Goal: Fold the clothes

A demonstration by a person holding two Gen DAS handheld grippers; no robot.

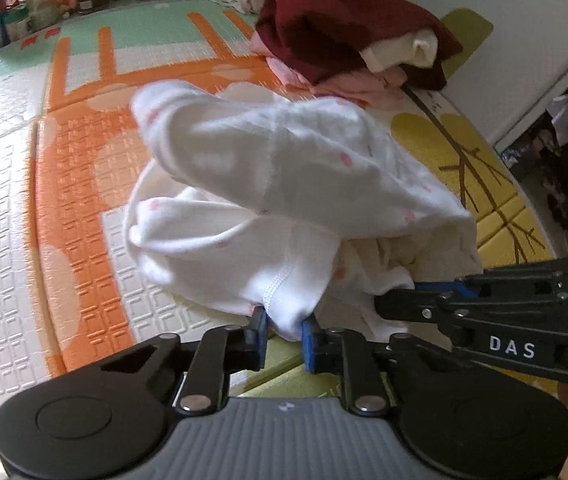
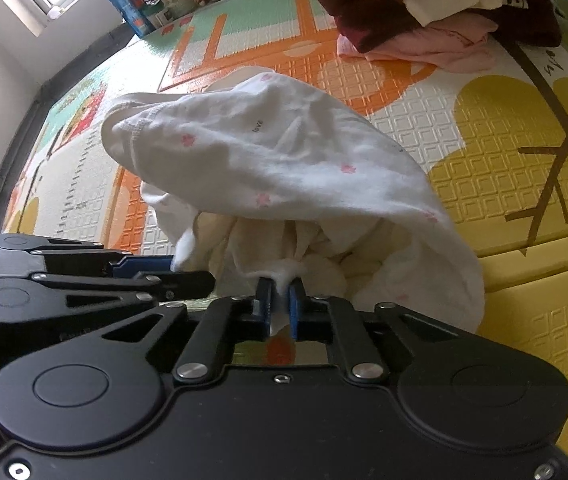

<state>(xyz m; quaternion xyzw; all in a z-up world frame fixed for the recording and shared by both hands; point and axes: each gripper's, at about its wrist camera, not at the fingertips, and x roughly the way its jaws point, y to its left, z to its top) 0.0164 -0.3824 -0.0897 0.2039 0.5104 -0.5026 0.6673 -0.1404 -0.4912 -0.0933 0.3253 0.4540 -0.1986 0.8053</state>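
Both tools are pinched onto the same white garment (image 1: pixel 284 184), which hangs bunched above the play mat (image 1: pixel 83 184). On my left tool (image 1: pixel 284 330) the blue pads (image 1: pixel 311 340) are narrowed onto a stitched hem. My right tool (image 2: pixel 279 304) has its pads almost together, with a thin wad of the fabric squeezed between them. I see the two tools just beside each other, the right one reaching in from the side in the left wrist view. The garment is white with small pink prints. Well behind it on the mat sits a pile of clothes (image 1: pixel 348 40): dark red on top, cream and pink below. Jars and boxes (image 1: pixel 43 0) line the far edge.
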